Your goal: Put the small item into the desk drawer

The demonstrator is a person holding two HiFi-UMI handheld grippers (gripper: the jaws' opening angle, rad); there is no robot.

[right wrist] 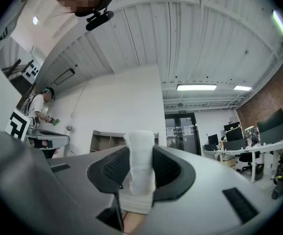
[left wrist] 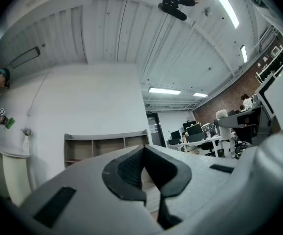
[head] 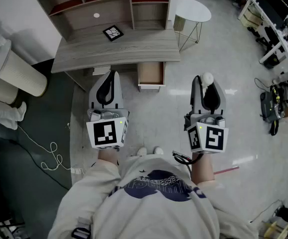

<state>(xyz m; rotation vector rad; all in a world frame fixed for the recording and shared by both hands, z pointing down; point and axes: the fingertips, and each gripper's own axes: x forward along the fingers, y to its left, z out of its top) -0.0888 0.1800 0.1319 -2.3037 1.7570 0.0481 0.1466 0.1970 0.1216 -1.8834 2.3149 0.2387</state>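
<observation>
Head view shows the open drawer (head: 151,86) ahead of the person, pulled out towards them from under the tabletop (head: 119,51). It sits between the lines of the two claws. The small item (head: 207,77), a white roll of soft, cloth-like stuff, is already held at the tip of the right claw (head: 206,82). From that claw the drawer lies forward and to the left.

In the right gripper view the dark pads (right wrist: 113,173) are clamped on the roll from both sides. Its long axis stands upright across the jaws, and its top end pokes out above them. The claw looks out at the wall and ceiling, not down, so I judge the move needs a swing to the left, a reach forward and a dip of the tip over the drawer's mouth.

The left claw (head: 111,77) is somewhat nearer the drawer, but its jaws are together with nothing between them.

Nothing visible stands between the right claw and the drawer. The points to watch are the drawer's white front panel and the tabletop edge, which overhangs the back of the drawer, so only the front part is open from above.

A marker card (head: 113,33) lies on the tabletop, and behind it rises the shelf unit (head: 104,6). A round side table (head: 191,10) stands beyond the desk's right end. A loose cable (head: 49,156) lies on the floor far to the left. All are well apart from the path.
</observation>
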